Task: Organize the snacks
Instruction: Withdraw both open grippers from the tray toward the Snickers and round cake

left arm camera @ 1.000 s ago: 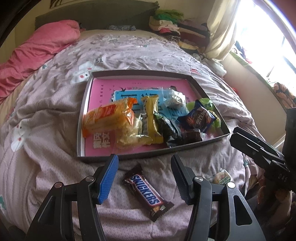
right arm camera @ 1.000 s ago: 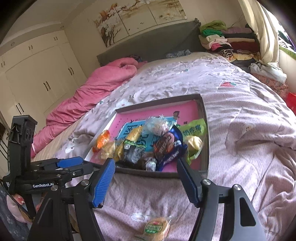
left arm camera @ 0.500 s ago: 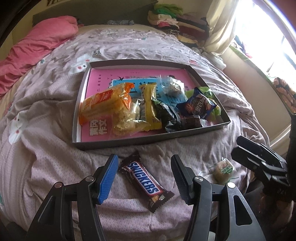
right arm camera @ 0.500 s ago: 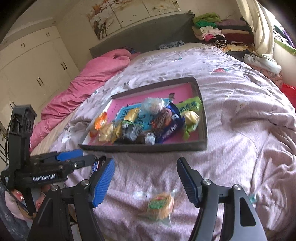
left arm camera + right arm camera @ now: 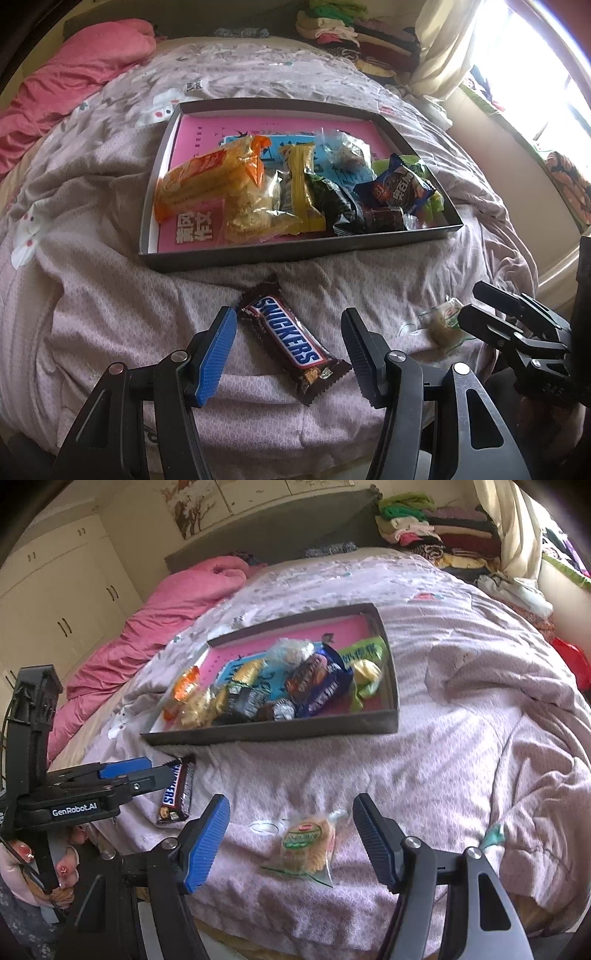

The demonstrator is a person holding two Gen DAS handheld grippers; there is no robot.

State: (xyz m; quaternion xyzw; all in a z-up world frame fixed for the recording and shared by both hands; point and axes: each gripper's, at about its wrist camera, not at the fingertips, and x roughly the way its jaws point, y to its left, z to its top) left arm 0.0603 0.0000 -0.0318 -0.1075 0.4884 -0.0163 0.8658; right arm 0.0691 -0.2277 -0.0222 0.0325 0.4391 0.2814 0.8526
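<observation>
**A:** What sits between the left gripper [image 5: 290, 354] fingers?

**B:** A Snickers bar [image 5: 291, 338], flat on the lilac bedspread [image 5: 92, 280]. The jaws stand wide apart, one on each side of the bar, touching nothing. The bar runs on a slant, from 11 o'clock to 5 o'clock in the left wrist view.

**A:** And the right gripper [image 5: 291, 843]?

**B:** Also spread wide and holding nothing. A clear packet with a round biscuit and green label [image 5: 308, 843] lies on the cover between its fingers, nearer the black right finger than the blue left one.

**A:** Where is the tray?

**B:** At 12 o'clock from both grippers. The shallow dark box lid [image 5: 295, 251] has a pink printed floor and holds a heap of snacks: an orange cracker pack [image 5: 210, 177] at its 9 o'clock side, a yellow bar [image 5: 299, 184] in the middle, a blue wrapped cake [image 5: 397, 186] toward 3 o'clock, over a green packet [image 5: 364, 651]. The darker wrappers in the pile are too crumpled to read.

**A:** How close is the Snickers to it?

**B:** Just beside the near wall, outside it, not touching. A pink quilt [image 5: 155, 616] is bunched at 10 o'clock.
</observation>
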